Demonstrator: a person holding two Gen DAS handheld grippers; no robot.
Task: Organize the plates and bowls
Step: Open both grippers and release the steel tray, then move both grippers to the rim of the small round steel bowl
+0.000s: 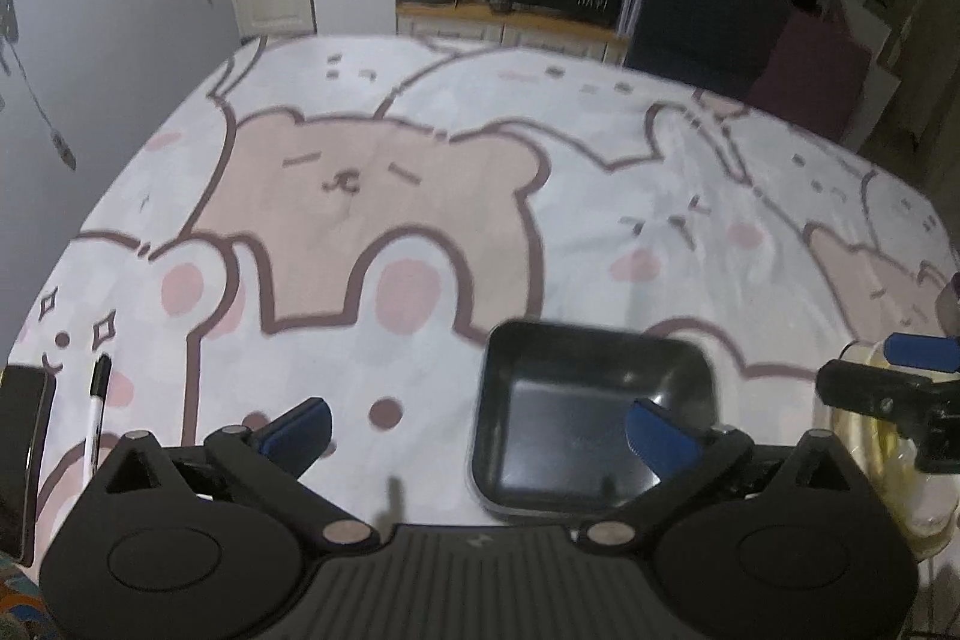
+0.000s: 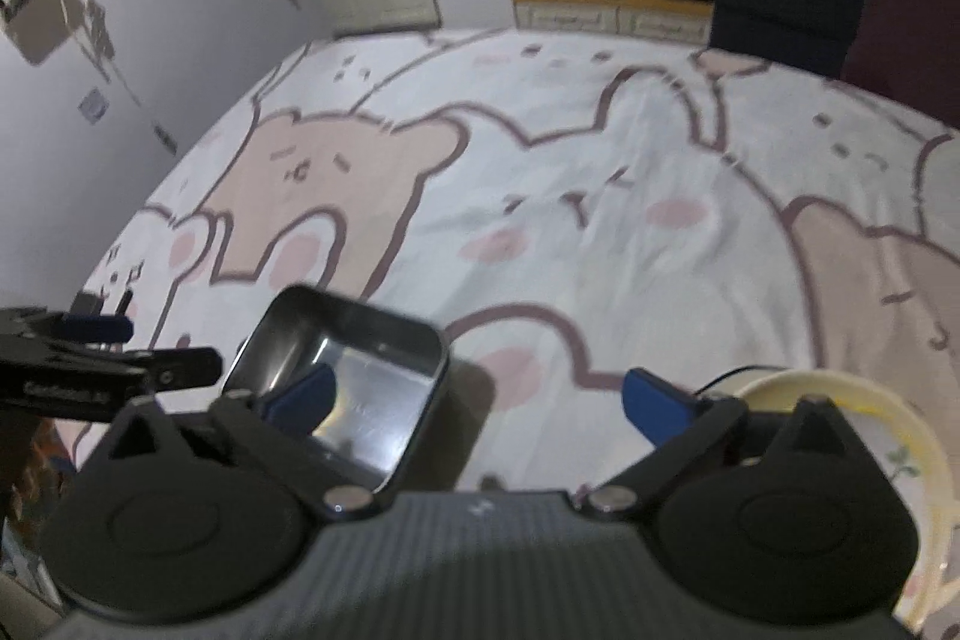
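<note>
Left gripper (image 1: 480,427) spread, empty; right gripper (image 2: 477,400) spread, empty; black tray (image 1: 591,418) and cream bowl (image 2: 840,388) on the cloth (image 1: 450,220).

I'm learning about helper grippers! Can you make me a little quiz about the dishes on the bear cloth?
1. True or false: the left gripper holds the black square dish.
2. What colour is the rim of the round plate?
A. yellow
B. red
C. green
3. What lies on the tablecloth at the far left?

Key:
1. False; both grippers, the right gripper too, are open and empty.
2. A.
3. A marker pen.
</note>
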